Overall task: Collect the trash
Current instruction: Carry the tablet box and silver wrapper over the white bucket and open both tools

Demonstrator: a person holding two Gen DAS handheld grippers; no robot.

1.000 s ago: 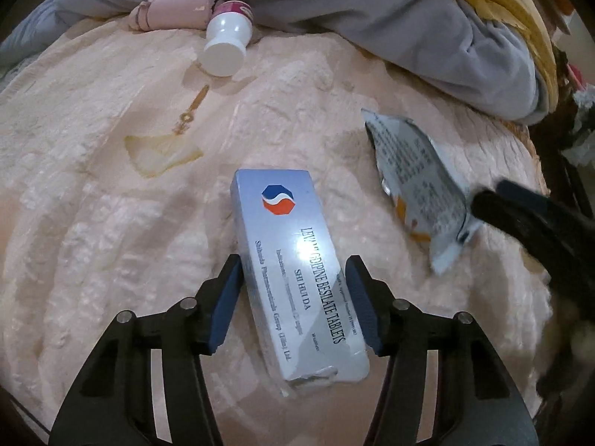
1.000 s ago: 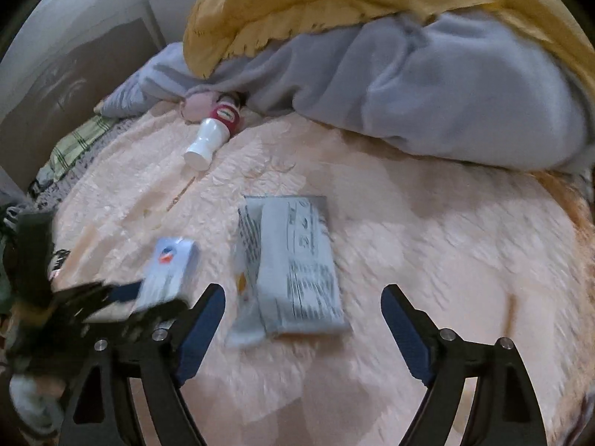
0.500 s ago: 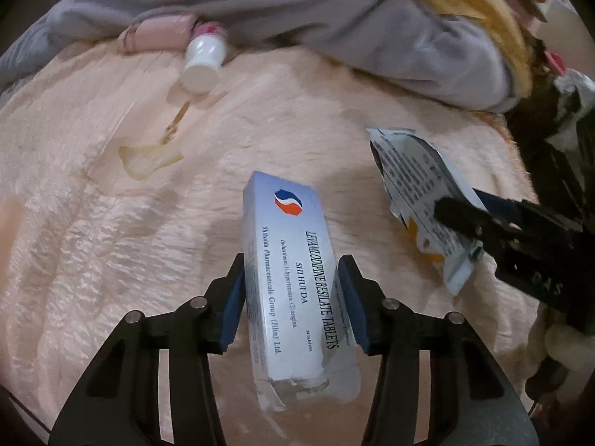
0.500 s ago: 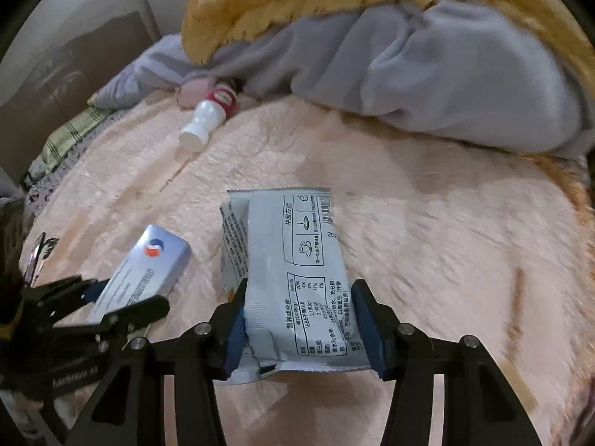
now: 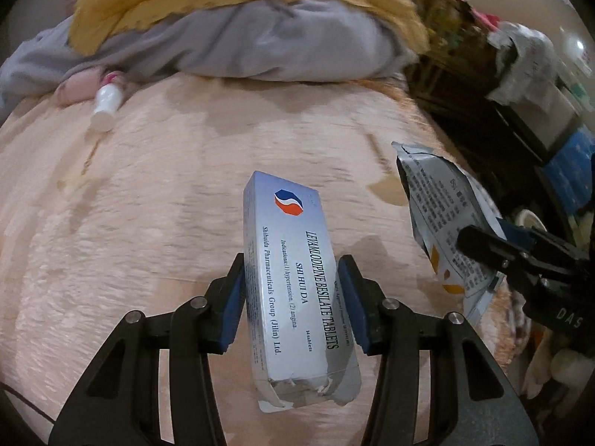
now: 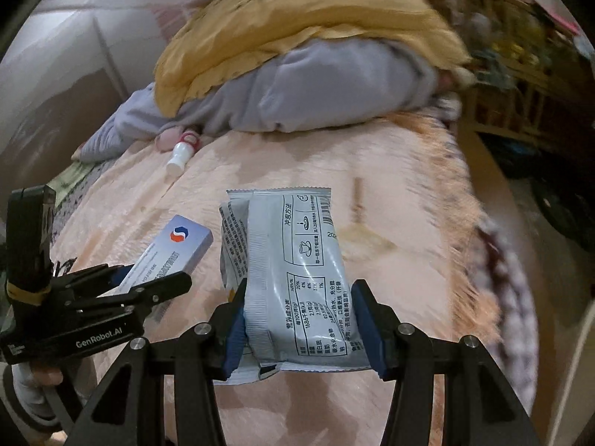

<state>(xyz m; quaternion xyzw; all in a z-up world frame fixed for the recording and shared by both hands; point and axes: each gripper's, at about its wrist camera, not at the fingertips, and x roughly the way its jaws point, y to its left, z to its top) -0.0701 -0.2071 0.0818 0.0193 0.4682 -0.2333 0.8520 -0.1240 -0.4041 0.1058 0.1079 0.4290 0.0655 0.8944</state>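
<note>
As trash is being cleared off the peach plush blanket (image 5: pixel 156 230) | silver cardboard tablet box (image 5: pixel 293 282) is clamped by left gripper (image 5: pixel 292 303), lifted | grey foil sachet (image 6: pixel 301 278) at 3 o'clock is pinched by right gripper (image 6: pixel 299 325), part-closed.

The tablet box (image 5: pixel 293 290) sits between the left tongs (image 5: pixel 292 303), raised above the bed (image 5: pixel 148 204). To its right, the packet (image 6: pixel 297 282) sits between the right tongs (image 6: pixel 301 325). Behind both, a bottle (image 5: pixel 106 102) lies on the bed against the heaped bedding (image 5: pixel 241 41)
</note>
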